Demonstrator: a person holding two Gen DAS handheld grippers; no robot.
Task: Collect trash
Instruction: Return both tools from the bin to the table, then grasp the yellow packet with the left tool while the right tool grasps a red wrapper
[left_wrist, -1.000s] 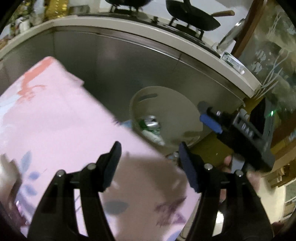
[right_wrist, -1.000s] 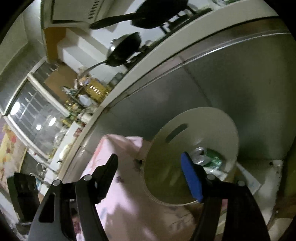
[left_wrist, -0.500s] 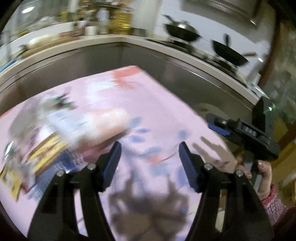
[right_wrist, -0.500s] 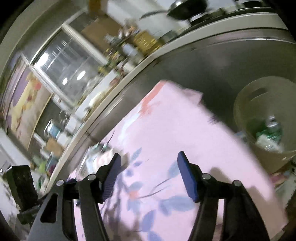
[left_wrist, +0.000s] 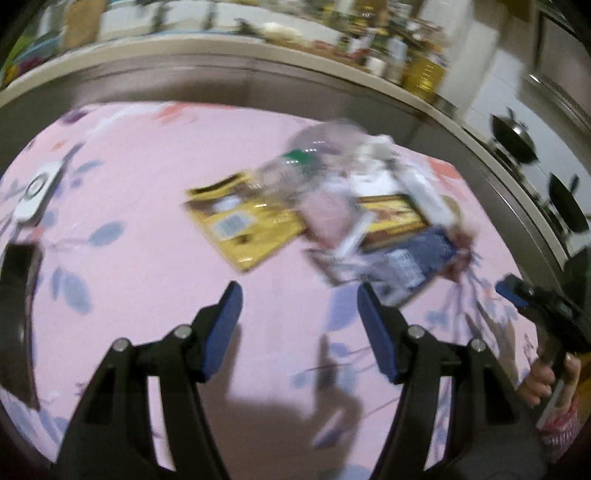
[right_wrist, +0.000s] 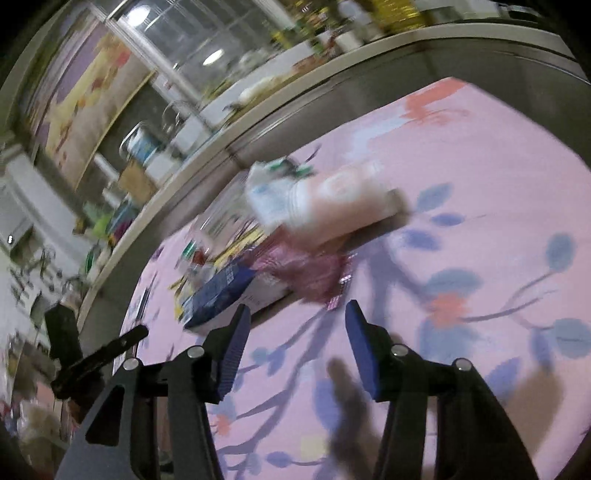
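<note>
Both views motion-blurred. My left gripper hangs above the pink flowered cloth on the worktop, fingers spread, nothing between them. My right gripper likewise spread and empty. Trash lies in a loose heap ahead of both: a yellow wrapper flat on the cloth, a crushed clear bottle partly over it, a blue packet just beside, a crumpled pink-red wrapper touching the blue packet. A white device sits well apart at the cloth's left edge.
</note>
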